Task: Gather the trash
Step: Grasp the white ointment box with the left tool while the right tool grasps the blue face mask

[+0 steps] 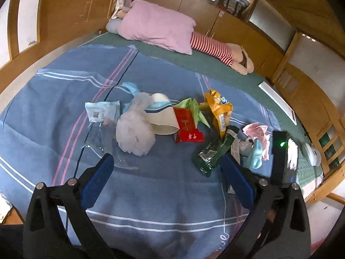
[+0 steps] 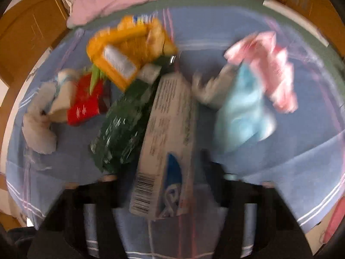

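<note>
Item: trash strewn on the blue blanket (image 1: 163,194); our left gripper (image 1: 166,168) hangs spread wide, empty, near the green wrapper (image 1: 212,153); our right gripper (image 2: 163,194) apparently clamps the grey carton (image 2: 168,129), likely for removal.

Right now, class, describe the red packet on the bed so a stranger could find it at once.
Start from the blue striped blanket covering the bed and find the row of litter across its middle. The red packet lies flat at the centre, between the paper cup and the yellow snack bag. It alone is bright red.
</note>
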A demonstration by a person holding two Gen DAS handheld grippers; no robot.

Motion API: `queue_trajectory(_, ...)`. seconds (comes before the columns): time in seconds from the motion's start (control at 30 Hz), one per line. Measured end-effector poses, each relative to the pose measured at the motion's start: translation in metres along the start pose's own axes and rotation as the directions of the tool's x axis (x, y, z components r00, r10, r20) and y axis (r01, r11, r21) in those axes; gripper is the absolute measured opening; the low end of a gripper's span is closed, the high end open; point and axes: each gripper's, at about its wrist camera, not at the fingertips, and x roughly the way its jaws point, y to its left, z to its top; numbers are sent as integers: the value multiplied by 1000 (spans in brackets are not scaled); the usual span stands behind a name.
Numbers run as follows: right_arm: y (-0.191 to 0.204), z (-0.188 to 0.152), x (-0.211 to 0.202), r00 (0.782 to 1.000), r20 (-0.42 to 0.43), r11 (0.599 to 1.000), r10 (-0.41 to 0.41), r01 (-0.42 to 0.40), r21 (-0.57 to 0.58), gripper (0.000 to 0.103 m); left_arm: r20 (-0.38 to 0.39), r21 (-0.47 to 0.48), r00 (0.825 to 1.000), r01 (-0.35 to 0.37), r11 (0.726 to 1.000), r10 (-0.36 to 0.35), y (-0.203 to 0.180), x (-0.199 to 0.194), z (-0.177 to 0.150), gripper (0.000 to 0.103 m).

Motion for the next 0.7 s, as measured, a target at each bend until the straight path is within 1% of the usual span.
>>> queue_trajectory(0.03,1,-3,0,1000,3,1000,16,-16,-1,25,-5,-9,1000,-3,1000,3,2,0,0,99)
queue_trajectory(0.07,5,-8,-4,999,4,999,46,-46,-17,23,-13,-27,1000,-3,1000,2,5,1,1,99)
queue_trajectory(0.13,12,-17,-10,991,-26,990,133,-134,-36,22,-20,-69,1000,-2,998,0,11,3,2,99)
queue_trajectory(0.2,24,-29,-16,974,-79,972,211,-218,-93,22,-21,-95,1000,-4,995,2,15,3,2,100)
queue_trajectory(0.23,27,-31,-19,971,-87,966,224,-233,-115,29,-22,-105,1000,-1,995,-1,16,3,2,100)
queue_trajectory(0.27,27,-32,-24,970,-79,962,229,-238,-134,52,-23,-111,1000,7,994,-9,17,3,2,100)
queue_trajectory(0.3,24,-31,-29,973,-59,964,222,-228,-137,66,-24,-111,1000,12,994,-15,17,3,2,99)
queue_trajectory(0.33,16,-27,-37,979,-2,971,206,-205,-124,77,-24,-109,1000,11,994,-14,17,2,2,100)
queue_trajectory(0.37,5,-20,-46,981,57,979,185,-179,-98,77,-26,-104,1000,6,995,-9,16,3,2,100)
queue_trajectory(0.4,-7,-12,-52,984,98,988,149,-144,-55,77,-33,-95,999,-1,995,-2,14,4,2,99)
queue_trajectory(0.43,-18,-5,-55,986,126,994,108,-107,-9,77,-46,-78,999,-11,997,8,11,7,1,99)
queue_trajectory(0.47,-33,6,-58,987,158,997,41,-51,60,77,-52,-65,999,-17,998,14,8,8,0,99)
queue_trajectory(0.5,-43,12,-58,986,169,995,-7,-10,102,77,-57,-44,998,-23,999,20,5,10,-1,100)
queue_trajectory(0.53,-55,24,-54,983,168,988,-73,48,148,77,-57,-26,998,-26,999,24,1,10,-2,100)
queue_trajectory(0.57,-64,35,-46,982,147,981,-120,94,172,77,-54,0,998,-29,1000,29,-3,11,-3,100)
queue_trajectory(0.63,-78,49,-30,981,105,973,-166,146,177,77,-53,32,998,-31,999,32,-9,11,-4,99)
queue_trajectory(0.67,-81,55,-20,980,75,973,-183,169,158,77,-53,42,998,-31,999,33,-10,11,-5,99)
queue_trajectory(0.7,-81,57,-13,981,58,974,-188,178,142,74,-56,51,998,-32,998,35,-11,12,-5,99)
